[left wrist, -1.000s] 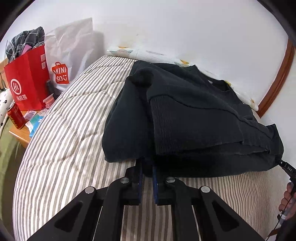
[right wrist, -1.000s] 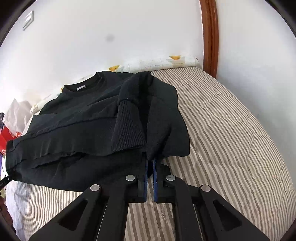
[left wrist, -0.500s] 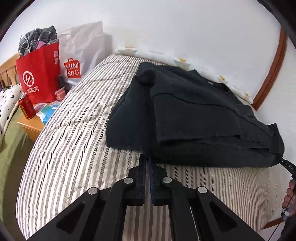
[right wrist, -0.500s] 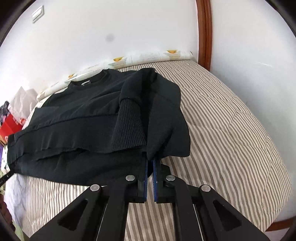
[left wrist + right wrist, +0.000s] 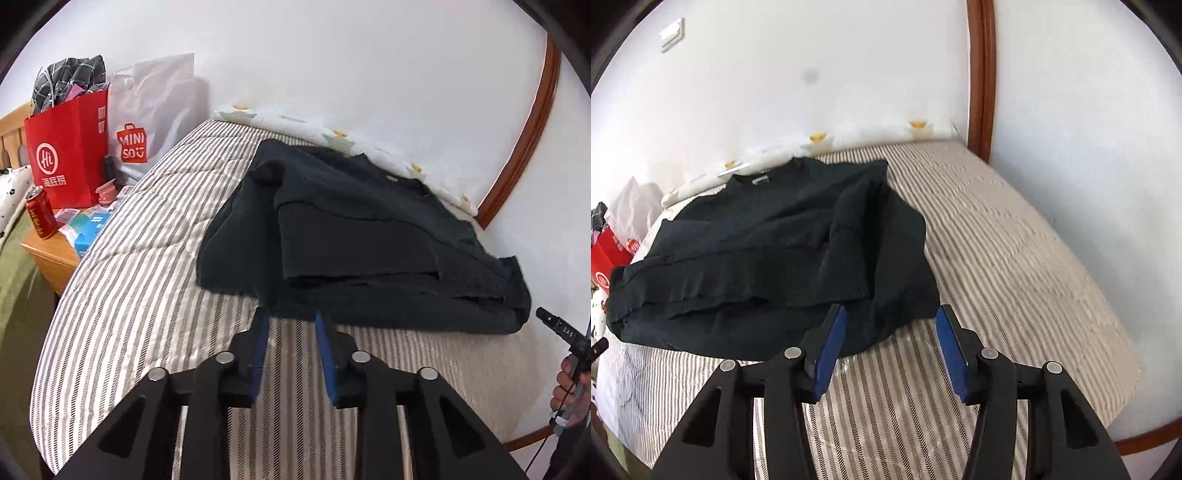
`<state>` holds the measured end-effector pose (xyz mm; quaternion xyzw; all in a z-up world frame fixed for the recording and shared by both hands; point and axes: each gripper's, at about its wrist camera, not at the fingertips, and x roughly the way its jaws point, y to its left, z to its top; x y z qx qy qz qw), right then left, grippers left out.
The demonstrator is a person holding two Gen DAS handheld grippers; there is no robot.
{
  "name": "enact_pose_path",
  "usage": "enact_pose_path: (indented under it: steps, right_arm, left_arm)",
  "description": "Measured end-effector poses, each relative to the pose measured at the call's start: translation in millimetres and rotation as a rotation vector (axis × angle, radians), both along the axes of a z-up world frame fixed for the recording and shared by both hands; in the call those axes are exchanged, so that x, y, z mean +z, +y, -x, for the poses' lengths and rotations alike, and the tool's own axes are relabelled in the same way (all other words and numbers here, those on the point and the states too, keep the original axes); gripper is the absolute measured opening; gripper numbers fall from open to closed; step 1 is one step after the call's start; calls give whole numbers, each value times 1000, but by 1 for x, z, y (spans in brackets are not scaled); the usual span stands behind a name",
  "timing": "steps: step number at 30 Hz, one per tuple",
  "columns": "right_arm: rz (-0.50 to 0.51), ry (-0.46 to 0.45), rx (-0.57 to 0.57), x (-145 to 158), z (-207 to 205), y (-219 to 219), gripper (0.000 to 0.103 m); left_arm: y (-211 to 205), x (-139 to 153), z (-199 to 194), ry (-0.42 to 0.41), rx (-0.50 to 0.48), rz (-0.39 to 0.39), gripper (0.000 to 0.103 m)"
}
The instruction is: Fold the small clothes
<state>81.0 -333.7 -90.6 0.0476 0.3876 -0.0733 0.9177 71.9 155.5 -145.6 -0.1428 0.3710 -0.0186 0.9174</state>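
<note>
A black sweater (image 5: 362,236) lies on the striped bed (image 5: 140,280), folded in half with both sleeves laid across it; its collar is at the far side. It also shows in the right wrist view (image 5: 768,254). My left gripper (image 5: 290,317) is open and empty, its tips at the sweater's near hem. My right gripper (image 5: 888,314) is open wide and empty, just at the hem's right corner. The other hand-held gripper (image 5: 565,332) shows at the right edge of the left wrist view.
A nightstand (image 5: 48,254) left of the bed holds a red bag (image 5: 62,158), a white bag (image 5: 147,118), a red can (image 5: 40,216) and small packets. A white wall runs behind the bed, a wooden door frame (image 5: 980,77) at its right end.
Both grippers were shut on the sweater's hem and have now opened, letting it go on the bed. Both have pulled back slightly toward the near edge.
</note>
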Motion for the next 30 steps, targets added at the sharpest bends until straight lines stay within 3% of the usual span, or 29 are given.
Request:
enact_pose_path:
  steps: [4,13,18,23,25,26,28,30]
  right_arm:
    - [9,-18,35,4,-4,11,50]
    - [48,-16,63,-6,-34,29,50]
    - [4,-6,48,-13,-50,20,50]
    - [-9,-12,84,-19,-64,26,45]
    - [-11,14,84,-28,-75,29,34]
    - [-23,27,77,-32,-79,29,34]
    - [-48,43,63,-35,-87,28,22]
    - [-66,26,65,-31,-90,26,17]
  left_arm:
    - [2,4,-7,-23,-8,27,42]
    - [2,2,-36,-24,-14,64,43]
    - [-2,-2,-53,-5,-18,42,43]
    - [-7,-4,-65,6,-14,17,43]
    - [-8,-9,-71,40,0,20,43]
    - [-8,-10,-73,59,5,26,42]
    - [-8,-10,-73,66,14,37,21]
    - [-10,-4,-73,59,15,19,13]
